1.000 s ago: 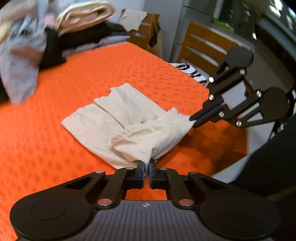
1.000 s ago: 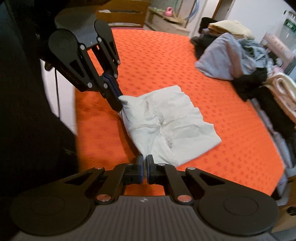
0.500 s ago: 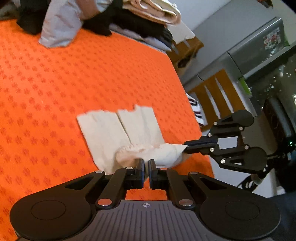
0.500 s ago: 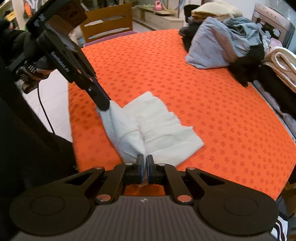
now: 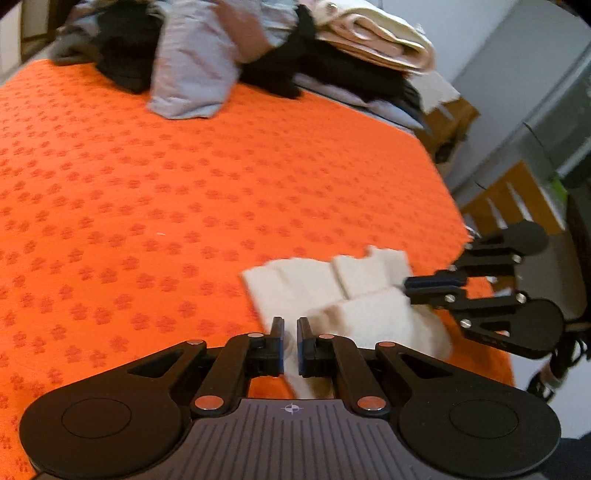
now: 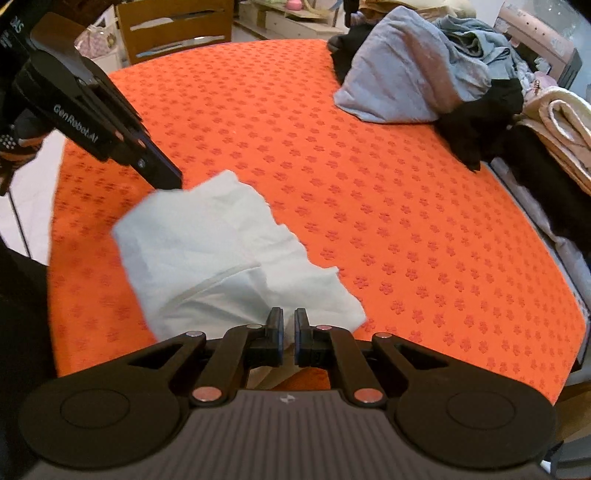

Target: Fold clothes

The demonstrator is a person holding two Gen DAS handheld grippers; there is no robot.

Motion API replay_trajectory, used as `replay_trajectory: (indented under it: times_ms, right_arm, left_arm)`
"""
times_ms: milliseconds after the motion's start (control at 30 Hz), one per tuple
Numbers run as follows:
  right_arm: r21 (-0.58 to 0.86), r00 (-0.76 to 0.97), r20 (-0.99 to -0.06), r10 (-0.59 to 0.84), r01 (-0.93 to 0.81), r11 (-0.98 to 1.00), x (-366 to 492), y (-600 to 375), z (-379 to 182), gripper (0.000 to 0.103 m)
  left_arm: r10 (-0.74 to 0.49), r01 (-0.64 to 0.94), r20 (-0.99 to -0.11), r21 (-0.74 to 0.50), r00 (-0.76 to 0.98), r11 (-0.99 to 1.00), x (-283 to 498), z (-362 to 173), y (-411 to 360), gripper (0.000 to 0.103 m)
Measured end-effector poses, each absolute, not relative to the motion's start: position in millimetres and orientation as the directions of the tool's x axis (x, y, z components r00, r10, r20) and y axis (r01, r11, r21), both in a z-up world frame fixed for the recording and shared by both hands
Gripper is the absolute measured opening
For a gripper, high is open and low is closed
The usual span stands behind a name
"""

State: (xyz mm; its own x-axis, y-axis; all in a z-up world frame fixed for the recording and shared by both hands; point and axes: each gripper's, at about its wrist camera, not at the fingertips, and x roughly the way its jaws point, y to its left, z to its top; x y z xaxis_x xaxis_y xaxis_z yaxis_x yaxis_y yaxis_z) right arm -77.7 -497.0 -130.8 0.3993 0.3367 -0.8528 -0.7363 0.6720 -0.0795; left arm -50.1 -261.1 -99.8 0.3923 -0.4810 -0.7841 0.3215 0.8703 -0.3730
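Observation:
A cream garment [image 5: 369,310] [image 6: 207,251] lies partly folded on the orange patterned tablecloth [image 5: 184,184] near the table's front edge. My left gripper [image 5: 290,328] is shut on one corner of the folded-over layer; in the right wrist view its tip [image 6: 173,182] touches that corner at the left. My right gripper [image 6: 289,319] has cloth between its fingers and its jaws are opening. In the left wrist view, my right gripper [image 5: 408,286] meets the fold's other corner from the right.
A heap of unfolded clothes [image 5: 192,66] [image 6: 406,81], grey, black and blue, sits at the far side beside a folded cream blanket [image 5: 380,44]. Wooden chairs [image 6: 173,29] [image 5: 517,199] stand by the table. Bare orange cloth [image 6: 406,221] stretches between garment and heap.
Both grippers carried the garment's lifted edge across and down over the rest of it. The left wrist view rolled. The gap between the right fingers has widened slightly.

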Motion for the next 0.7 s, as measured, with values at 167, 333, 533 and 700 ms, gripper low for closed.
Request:
replay_trajectory:
  times_ms: [167,333,533,700]
  right_arm:
    - [-0.120,0.478,-0.795,0.374,-0.728,0.675,-103,-507,-112,0.027]
    - [-0.118,0.449,-0.765,0.463,-0.803,0.584,-139,-513,-96,0.042]
    - [-0.175,0.431,-0.786,0.443,-0.843,0.510,-163,-498,-119,0.045]
    - [-0.248,0.470,-0.790,0.393,-0.832,0.496,-167,-483,-137,0.044]
  left_arm:
    - [-0.528,0.493,-0.727,-0.297,0.439,0.818,-74,-73,-267,0.031]
    - [-0.572,0.668,-0.714,-0.198,0.403,0.717,-104,-66,-288,0.056]
    - [-0.507,0.765,-0.762,-0.023,0.404,0.643,-127,-93,-315,0.057]
    - [-0.454,0.773,-0.778,0.065,0.435,0.631,-136,-112,-323,0.048]
